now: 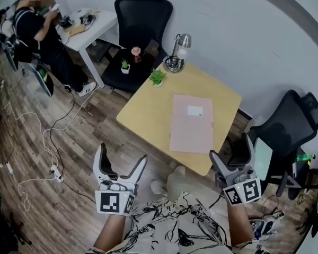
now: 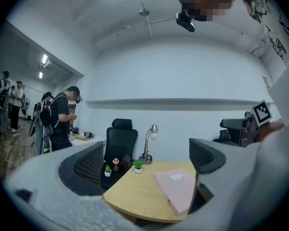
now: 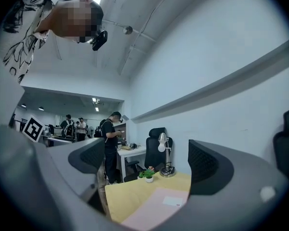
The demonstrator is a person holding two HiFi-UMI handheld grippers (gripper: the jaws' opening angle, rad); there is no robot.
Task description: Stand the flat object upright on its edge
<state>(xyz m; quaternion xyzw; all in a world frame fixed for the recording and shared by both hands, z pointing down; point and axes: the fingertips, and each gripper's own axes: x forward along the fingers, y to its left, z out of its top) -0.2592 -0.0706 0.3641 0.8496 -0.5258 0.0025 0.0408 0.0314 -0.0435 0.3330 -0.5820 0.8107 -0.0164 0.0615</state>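
Two grippers, the left gripper (image 1: 120, 169) and right gripper (image 1: 232, 160), hang with jaws spread and empty, short of the table (image 1: 148, 110), where the pink folder (image 1: 192, 123) lies flat.

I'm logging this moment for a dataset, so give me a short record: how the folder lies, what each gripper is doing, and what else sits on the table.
folder: pink folder, lying flat on the table, white label facing up
left gripper: left gripper open, empty, short of the table's near edge
right gripper: right gripper open, empty, near the table's near corner, not touching the folder
also on table: lamp and potted plant at the far corner
task state: folder not yet stood on its edge
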